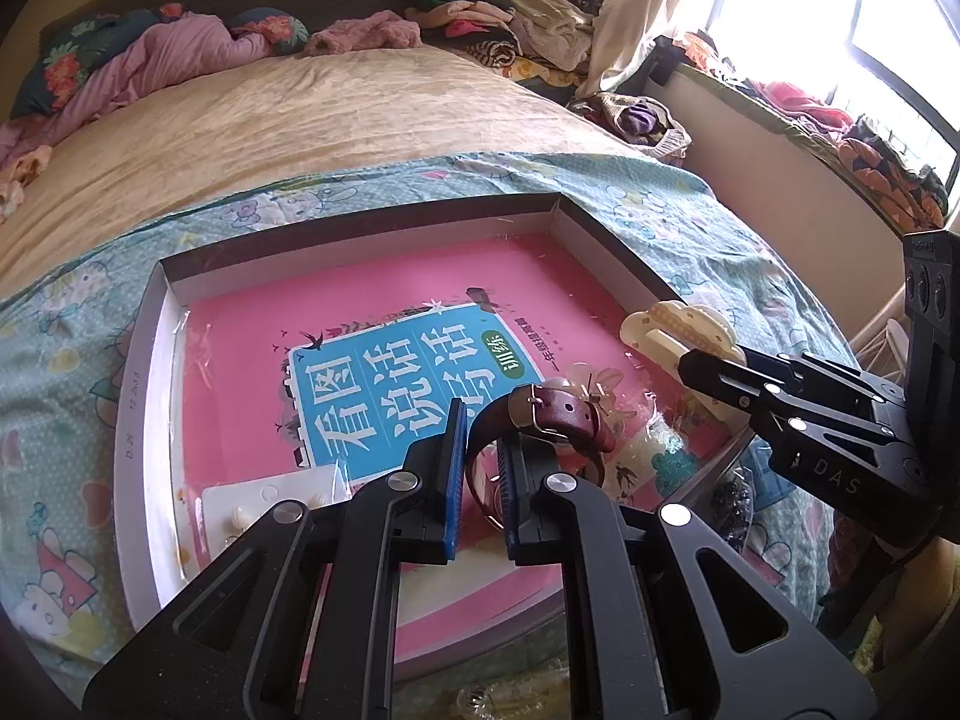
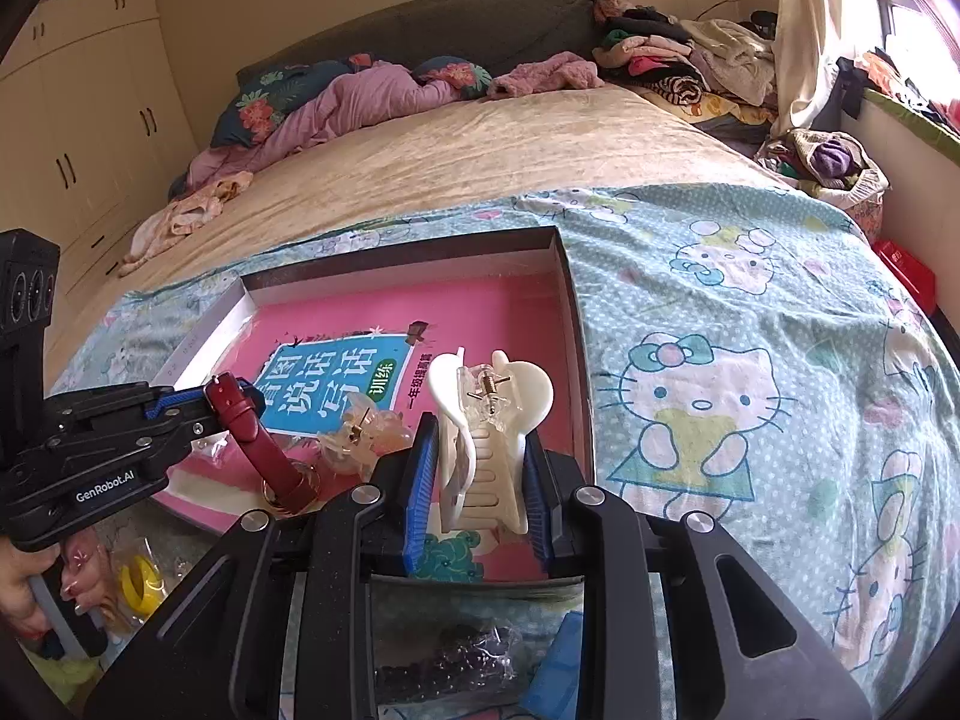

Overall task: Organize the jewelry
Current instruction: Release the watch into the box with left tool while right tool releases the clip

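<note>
My left gripper is shut on a dark red leather watch strap, holding it just above the pink floor of a shallow white box. In the right wrist view the left gripper comes in from the left, and the strap hangs down to the watch case. My right gripper is shut on a cream hair claw over the box's near right corner. That claw and the right gripper also show in the left wrist view.
The box lies on a cartoon-cat sheet on a bed. Inside it are a clear peach claw clip and a white earring card. Bagged items lie in front of it: black beads and a yellow ring. A hand holds the left gripper's handle.
</note>
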A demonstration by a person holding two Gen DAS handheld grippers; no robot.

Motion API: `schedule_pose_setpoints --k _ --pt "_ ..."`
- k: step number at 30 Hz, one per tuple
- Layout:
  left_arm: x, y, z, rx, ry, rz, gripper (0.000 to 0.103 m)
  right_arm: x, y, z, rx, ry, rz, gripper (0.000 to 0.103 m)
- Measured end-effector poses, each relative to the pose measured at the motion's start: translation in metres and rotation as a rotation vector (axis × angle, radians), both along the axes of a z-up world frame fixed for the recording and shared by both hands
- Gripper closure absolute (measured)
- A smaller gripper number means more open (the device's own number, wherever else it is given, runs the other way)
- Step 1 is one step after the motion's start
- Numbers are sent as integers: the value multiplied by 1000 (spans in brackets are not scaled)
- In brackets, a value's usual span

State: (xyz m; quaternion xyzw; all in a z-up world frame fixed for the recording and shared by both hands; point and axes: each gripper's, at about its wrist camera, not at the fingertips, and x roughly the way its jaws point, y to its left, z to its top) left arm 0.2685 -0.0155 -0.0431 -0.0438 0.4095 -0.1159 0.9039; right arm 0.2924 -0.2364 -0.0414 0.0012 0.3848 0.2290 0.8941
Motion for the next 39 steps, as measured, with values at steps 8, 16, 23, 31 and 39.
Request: schedule_pose_setpoints --k 8,16,23,31,39 --pt "0 0 0 -1 0 0 99 -2 2 -6 -4 16 5 76" --pt "1 0 0 0 1 0 99 -18 -4 5 16 -14 10 58" --pt "1 0 0 4 3 2 99 -27 -23 16 39 -33 -25 51" --pt "-2 3 1 9 4 8 82 -33 -43 27 80 -42 -62 38" --pt "-16 9 13 14 -10 30 63 -42 -51 39 112 -63 -77 23"
